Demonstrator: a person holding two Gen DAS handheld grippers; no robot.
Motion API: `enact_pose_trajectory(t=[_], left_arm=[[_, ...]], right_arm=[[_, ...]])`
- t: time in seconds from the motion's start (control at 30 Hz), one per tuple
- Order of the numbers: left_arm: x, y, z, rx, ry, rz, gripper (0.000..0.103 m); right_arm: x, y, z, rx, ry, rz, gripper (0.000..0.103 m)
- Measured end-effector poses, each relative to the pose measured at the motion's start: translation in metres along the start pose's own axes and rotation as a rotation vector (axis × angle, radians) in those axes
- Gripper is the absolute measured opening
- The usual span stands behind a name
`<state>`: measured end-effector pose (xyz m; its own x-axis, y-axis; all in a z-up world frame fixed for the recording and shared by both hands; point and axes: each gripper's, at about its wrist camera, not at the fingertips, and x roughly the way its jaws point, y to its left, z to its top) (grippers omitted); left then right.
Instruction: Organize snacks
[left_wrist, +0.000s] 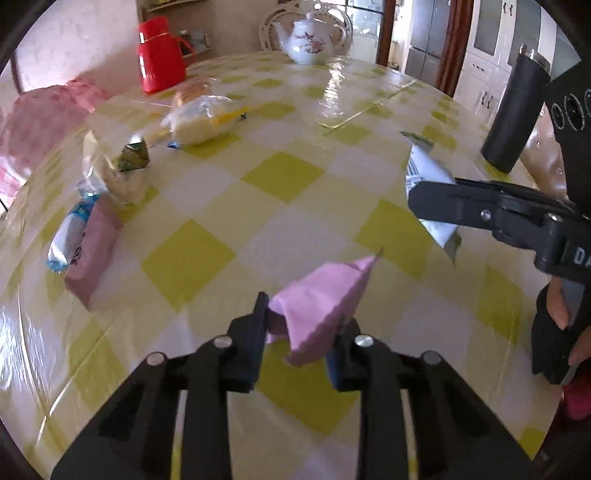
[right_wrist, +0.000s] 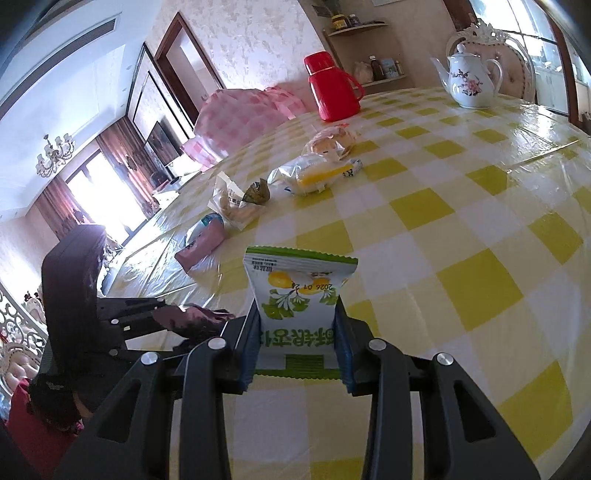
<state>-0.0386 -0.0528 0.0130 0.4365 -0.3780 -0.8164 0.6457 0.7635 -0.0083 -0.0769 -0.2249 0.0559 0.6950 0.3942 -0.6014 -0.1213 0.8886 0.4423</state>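
Snacks are being sorted on the checked tablecloth (left_wrist: 280, 173), and one packet is held in each claw. A pink packet (left_wrist: 325, 295) is clamped between the fingers of the left gripper (left_wrist: 306, 325); it juts forward and to the right of the tips, lifted clear of the cloth, presumably so that it can be carried to a group. A white packet printed with yellow fruit (right_wrist: 299, 291) is pinched in the right gripper (right_wrist: 299, 332), standing upright between the fingers with its sealed edge ahead of them.

Ahead and to the left of both claws, a loose row of snacks is laid out: a second pink packet (left_wrist: 92, 251) just beside a blue-and-white wrapper (left_wrist: 68, 232), then a clear bag of pastry (left_wrist: 118, 173), a bagged yellow cake (left_wrist: 207, 122) and a bun (right_wrist: 330, 142). This row appears to be the gathering place. A red flask (left_wrist: 160, 55) and a white teapot (left_wrist: 312, 37) stand well beyond it.
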Motion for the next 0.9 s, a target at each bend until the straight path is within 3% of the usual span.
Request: enact_pose_trajectory(t=[0.23,0.47,0.67,0.9], left_arm=[[-0.040,0.006,-0.014,-0.073,-0.087,-0.012,0.027],[-0.086,0.003,-0.049,-0.080,-0.075,0.039,0.027],[-0.124,0.019,-0.107,-0.148,-0.049,0.134,0.028],[-0.173,0.043,-0.180,-0.253,-0.043,0.233,0.028]], right_arm=[[-0.001,0.005,-0.004,-0.018,0.002,0.008,0.036],[0.003,0.037,-0.019,-0.067,0.056,0.074,0.036],[0.009,0.099,-0.045,-0.180,0.112,0.168,0.036],[0.009,0.198,-0.089,-0.375,0.188,0.293,0.036]])
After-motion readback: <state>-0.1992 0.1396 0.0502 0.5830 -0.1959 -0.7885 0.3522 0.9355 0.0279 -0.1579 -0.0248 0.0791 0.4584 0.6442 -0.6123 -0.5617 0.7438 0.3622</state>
